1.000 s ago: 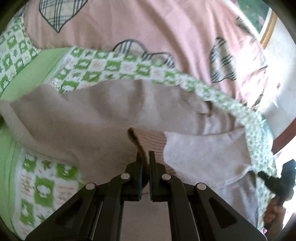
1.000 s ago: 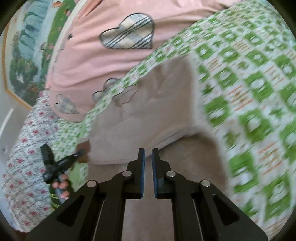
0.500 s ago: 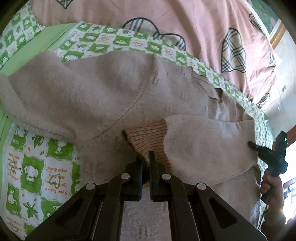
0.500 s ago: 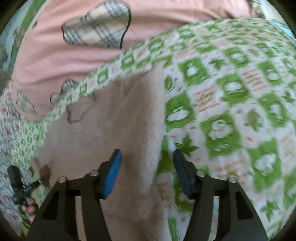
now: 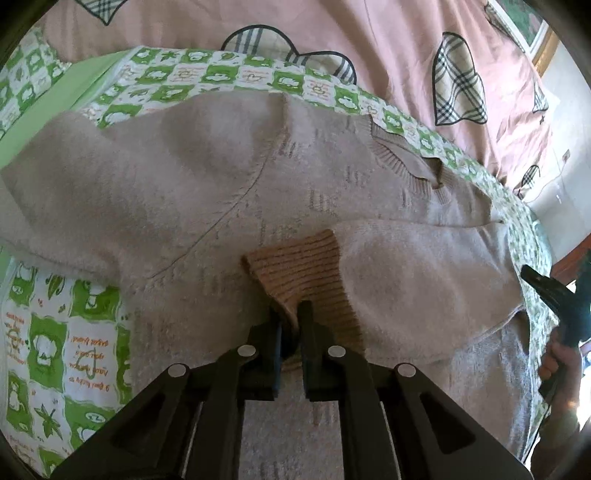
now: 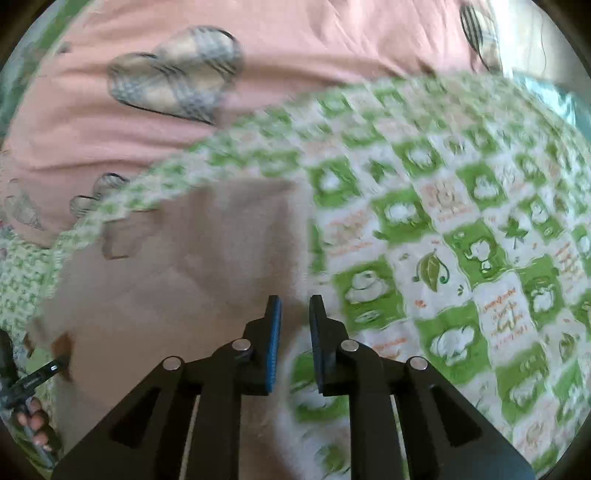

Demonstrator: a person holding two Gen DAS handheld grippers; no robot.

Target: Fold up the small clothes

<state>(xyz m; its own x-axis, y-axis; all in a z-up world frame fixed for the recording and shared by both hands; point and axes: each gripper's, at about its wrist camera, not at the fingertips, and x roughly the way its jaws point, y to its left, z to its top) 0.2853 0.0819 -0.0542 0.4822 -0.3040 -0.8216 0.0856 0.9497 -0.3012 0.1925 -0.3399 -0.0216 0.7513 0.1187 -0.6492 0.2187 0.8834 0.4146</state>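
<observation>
A beige knit sweater [image 5: 207,192] lies spread on the green-and-white checked blanket [image 5: 66,354]. Its right sleeve is folded across the body, ending in a ribbed tan cuff [image 5: 303,273]. My left gripper [image 5: 290,314] is shut on that cuff. In the right wrist view the sweater [image 6: 192,258] is blurred at the left. My right gripper [image 6: 294,306] hangs over the sweater's right edge, its fingers nearly together with a narrow gap and nothing visibly between them. The right gripper also shows at the right edge of the left wrist view [image 5: 554,291].
A pink quilt with plaid hearts [image 5: 369,40] lies behind the blanket; it also shows in the right wrist view [image 6: 295,48]. A framed picture [image 5: 532,33] and a pale wall are at the far right. The checked blanket [image 6: 461,258] stretches to the right of the sweater.
The right gripper opened wide half a second ago, letting go of the sweater, and has closed almost fully since. The left gripper kept hold of the cuff and brought it lower over the sweater's body.
</observation>
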